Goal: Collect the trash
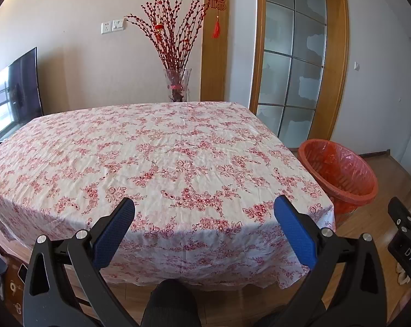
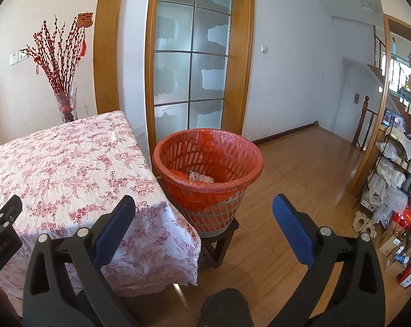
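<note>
The surface, draped in a floral cloth, fills the left wrist view and shows nothing lying on it: no scrap, wrapper or cup anywhere on the part in view. Judged from that, the collecting looks close to finished, or there is trash somewhere outside both views; the pictures cannot settle which.

The bin, a red slatted basket lined with a red bag, stands on a small dark stool just beside the surface's right corner. In the right wrist view some pale crumpled trash lies at the bottom of it, so at least one piece is already in.

The left gripper hangs over the near edge of the surface with its jaws spread wide and nothing between them. The right gripper points toward the bin, jaws equally wide apart and empty.

Behind the surface stands a glass vase of red branches, with a dark screen to the left and a frosted glass door to the right. Cluttered shelves of bags and boxes line the far right wall. Nothing blocks the way between surface and bin; the wooden floor around the stool is open.
</note>
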### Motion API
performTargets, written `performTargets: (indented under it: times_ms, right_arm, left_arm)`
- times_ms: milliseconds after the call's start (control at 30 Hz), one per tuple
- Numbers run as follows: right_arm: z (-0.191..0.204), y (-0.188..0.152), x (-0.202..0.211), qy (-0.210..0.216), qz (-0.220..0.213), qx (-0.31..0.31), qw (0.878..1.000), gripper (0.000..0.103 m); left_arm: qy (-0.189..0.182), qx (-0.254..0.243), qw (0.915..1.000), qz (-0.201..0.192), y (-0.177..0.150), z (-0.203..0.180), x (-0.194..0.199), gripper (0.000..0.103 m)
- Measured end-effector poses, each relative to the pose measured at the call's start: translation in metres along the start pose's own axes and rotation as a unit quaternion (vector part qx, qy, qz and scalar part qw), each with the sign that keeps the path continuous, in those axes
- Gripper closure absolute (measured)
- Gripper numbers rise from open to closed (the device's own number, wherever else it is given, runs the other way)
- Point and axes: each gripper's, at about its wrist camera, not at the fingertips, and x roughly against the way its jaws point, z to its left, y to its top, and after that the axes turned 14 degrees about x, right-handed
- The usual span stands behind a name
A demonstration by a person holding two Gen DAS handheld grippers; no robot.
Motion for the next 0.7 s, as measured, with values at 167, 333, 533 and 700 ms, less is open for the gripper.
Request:
performTargets:
  times_ms: [167, 333, 533, 700]
  right_arm:
    - [0.0005, -0.0017, -0.0004, 0.002, 0.003, 0.000, 1.000, 0.004]
    - [0.0004, -0.0023, -0.0001, 0.004, 0.004, 0.000, 1.000, 0.004]
    - [-0.0004, -0.0026, -0.0017, 0.007, 0.007, 0.000, 1.000, 0.004]
    - [-0.0006, -0.0025, -0.0018, 0.007, 0.007, 0.000, 1.000, 0.004]
  left_arm:
    - [0.000, 0.000, 1.0000, -0.001, -0.0001, -0.0002, 0.0006, 0.003]
    - [0.001, 0.000, 1.0000, -0.006, -0.0005, -0.0005, 0.0031, 0.003]
    - [0.004, 0.001, 0.9999, -0.015, 0.0013, -0.0005, 0.0059, 0.003]
    - [0.004, 0.003, 0.9998, -0.017, 0.0018, -0.0004, 0.0070, 0.003]
